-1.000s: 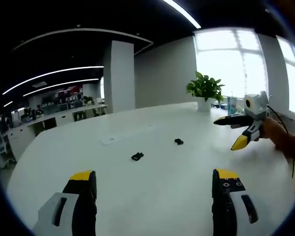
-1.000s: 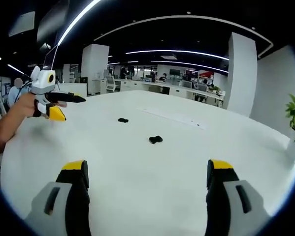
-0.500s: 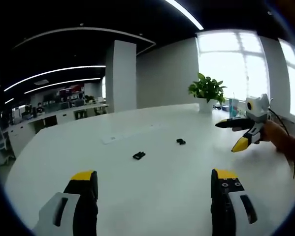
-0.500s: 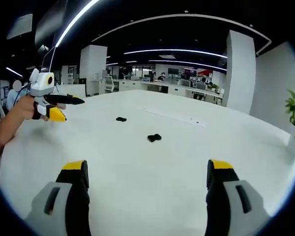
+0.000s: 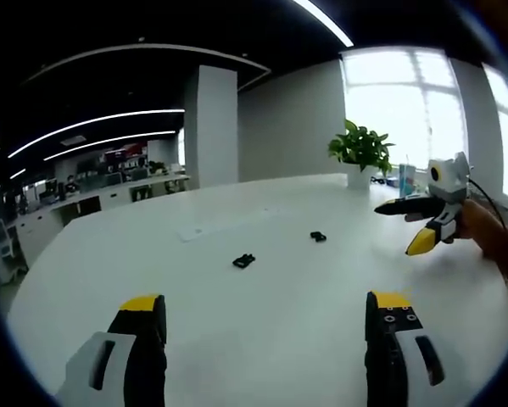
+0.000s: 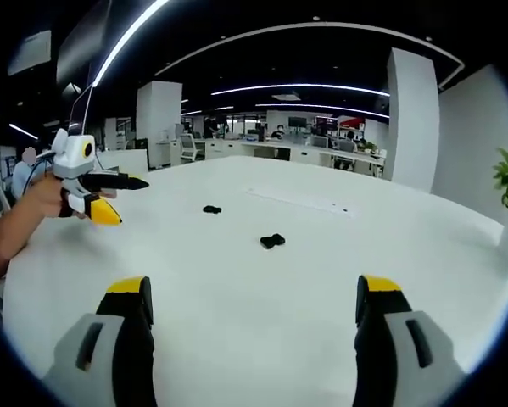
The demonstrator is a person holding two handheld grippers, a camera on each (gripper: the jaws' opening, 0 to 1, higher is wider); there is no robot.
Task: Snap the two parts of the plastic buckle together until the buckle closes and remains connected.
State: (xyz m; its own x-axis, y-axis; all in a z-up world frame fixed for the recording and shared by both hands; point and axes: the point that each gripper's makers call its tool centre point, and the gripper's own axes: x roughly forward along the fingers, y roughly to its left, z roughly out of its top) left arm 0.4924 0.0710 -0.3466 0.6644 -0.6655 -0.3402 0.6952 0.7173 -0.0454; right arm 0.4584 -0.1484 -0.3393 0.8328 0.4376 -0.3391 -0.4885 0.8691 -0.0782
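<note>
Left gripper view frames the two buckle halves apart on the white table point(image 5: 262, 339): nearer buckle part point(image 5: 243, 260) ahead, between the jaws; farther buckle part point(image 5: 318, 236) beyond, toward the right; best approached low, one half per gripper, mating ends facing; left gripper point(image 5: 266, 309) gapes empty; right gripper point(image 5: 415, 227), hand-held off right, likewise spread, empty, hovering.

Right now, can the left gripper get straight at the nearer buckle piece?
Probably yes: the left gripper is open, and only bare table lies between it and the buckle piece.
</note>
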